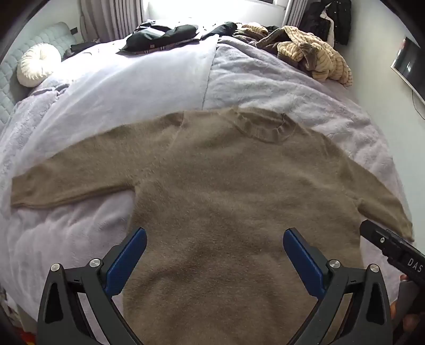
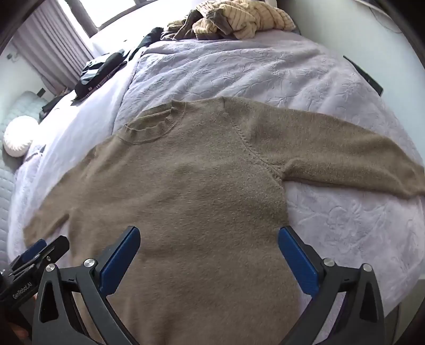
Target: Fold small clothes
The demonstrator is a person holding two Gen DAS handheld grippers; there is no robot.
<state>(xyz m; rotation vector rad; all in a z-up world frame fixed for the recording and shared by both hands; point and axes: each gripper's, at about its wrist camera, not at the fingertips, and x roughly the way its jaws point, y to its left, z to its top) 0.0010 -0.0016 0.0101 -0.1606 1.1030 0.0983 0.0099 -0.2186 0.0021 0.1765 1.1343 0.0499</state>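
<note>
Left wrist view: the left gripper (image 1: 214, 238) is held with its blue-padded fingers (image 1: 127, 261) spread wide, nothing between them, above the near lower part of a brown sweater (image 1: 225, 191). At the right edge of that view, the black body of the right gripper (image 1: 393, 246) is seen near the end of the sweater's right sleeve; whether it touches the cloth cannot be told. In the right wrist view, the right gripper (image 2: 208, 238) is likewise shown with its blue pads (image 2: 298, 261) set wide apart and empty, over the near right part of the sweater's body. The left gripper's tips (image 2: 39, 252) are seen at the lower left of that view, beside the end of the left sleeve.

The sweater is laid flat and face up on a lilac bedspread (image 1: 265, 79), hem nearest, ribbed round collar (image 1: 263, 126) at the far end, and both sleeves stretched out to left and right. Farther off, a heap of yellow striped clothes (image 1: 313, 53) is piled at the far right of the bed, and dark garments (image 1: 164, 34) are spread at the far middle. A round white cushion (image 1: 37, 65) is set at the far left beside a quilted headboard (image 1: 16, 69). Curtains (image 1: 111, 18) are hung at the bright window beyond, and a flat screen (image 1: 409, 69) is mounted on the right wall.
</note>
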